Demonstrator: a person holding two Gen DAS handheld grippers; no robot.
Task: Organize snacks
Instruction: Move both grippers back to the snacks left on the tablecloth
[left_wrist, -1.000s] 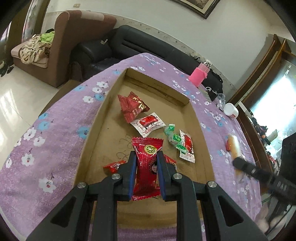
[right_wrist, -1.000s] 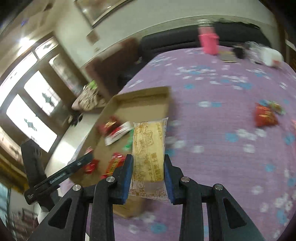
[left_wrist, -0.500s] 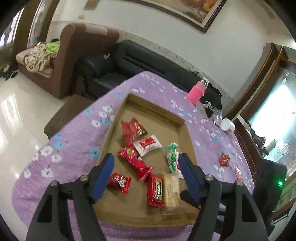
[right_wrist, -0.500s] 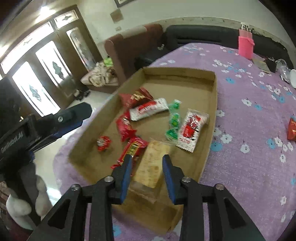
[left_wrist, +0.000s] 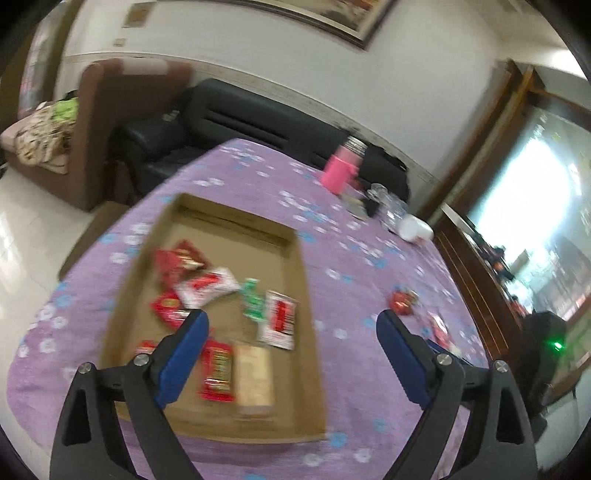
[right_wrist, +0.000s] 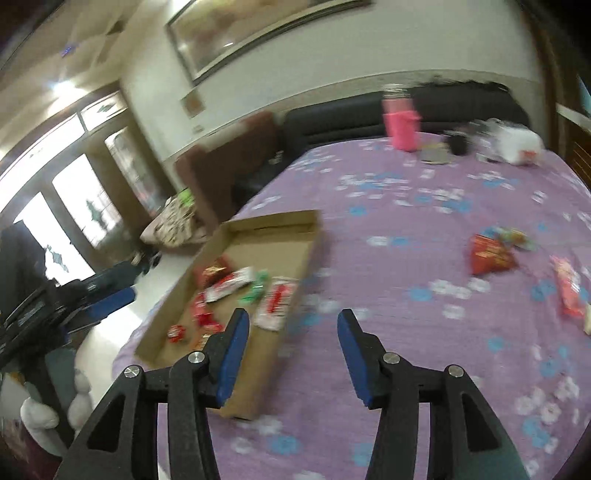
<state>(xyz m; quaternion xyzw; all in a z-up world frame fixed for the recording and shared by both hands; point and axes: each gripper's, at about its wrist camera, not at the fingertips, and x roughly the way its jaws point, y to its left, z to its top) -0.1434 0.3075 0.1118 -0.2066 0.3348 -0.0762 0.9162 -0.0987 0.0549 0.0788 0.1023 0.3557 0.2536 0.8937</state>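
A shallow cardboard tray lies on the purple flowered tablecloth and holds several snack packets, among them a beige biscuit pack and a red packet near its front. My left gripper hovers above the tray's front, its jaws opening wide with nothing between them. My right gripper hangs over the cloth just right of the tray, jaws opening and empty. Loose on the cloth to the right lie a red packet and another red wrapper.
At the table's far side stand a pink bottle and a white container among small clutter. A black sofa and brown armchair sit beyond. The left gripper shows at left in the right wrist view.
Both grippers let go of their packets in the tray: the left dropped the red one, the right the beige biscuit pack. Both opened; the left rose, the right swung right off the tray.
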